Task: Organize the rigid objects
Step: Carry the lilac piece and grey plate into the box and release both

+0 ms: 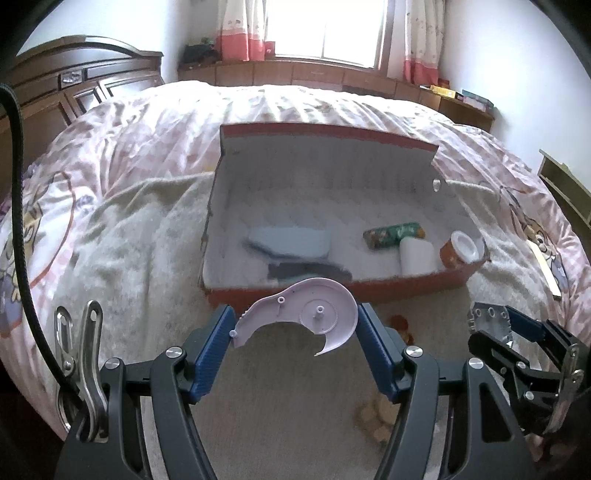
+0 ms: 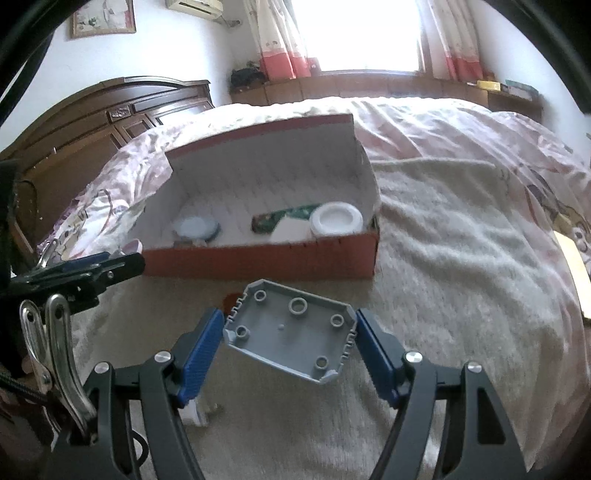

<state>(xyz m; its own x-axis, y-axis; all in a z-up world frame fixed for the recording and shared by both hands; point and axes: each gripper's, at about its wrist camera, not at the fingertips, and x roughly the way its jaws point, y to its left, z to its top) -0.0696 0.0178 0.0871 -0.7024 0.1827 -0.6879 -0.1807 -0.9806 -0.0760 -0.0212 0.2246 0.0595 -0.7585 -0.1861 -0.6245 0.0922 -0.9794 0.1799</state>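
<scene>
Plastic parts are held up over the near edge of the bed, one in each tool. Nearest, the left gripper (image 1: 295, 332) is clamped on a pale lilac shell (image 1: 301, 317), a flat comma-shaped piece with a round hub and a small peg; its blue pads (image 1: 216, 343) press on the two ends of it. Beside it the right gripper (image 2: 290, 339) grips a grey cover (image 2: 291, 332), a flat tray-like piece with raised rings inside, pinched at its short sides and tilted a little. In the left view the right gripper shows at the right edge with that grey piece between its fingers.

Under both tools lies a cream blanket (image 2: 443, 258) spread over the bed (image 1: 147, 122), whose pink cartoon-print cover shows around it.

Just past the grippers, on the blanket, stands a red cardboard box (image 2: 258, 258) with its lid raised at the back. Inside, toward its left end, lies a pale blue object (image 1: 291, 242) on something dark; toward its right end lie a green printed packet (image 1: 393, 234), a white block (image 1: 417, 256) and, in the right corner, an orange jar with a white lid (image 1: 461, 247).

Farther off are a dark wooden headboard (image 2: 110, 110) at the left and a bright window (image 1: 325, 26) with pink-hemmed curtains.
</scene>
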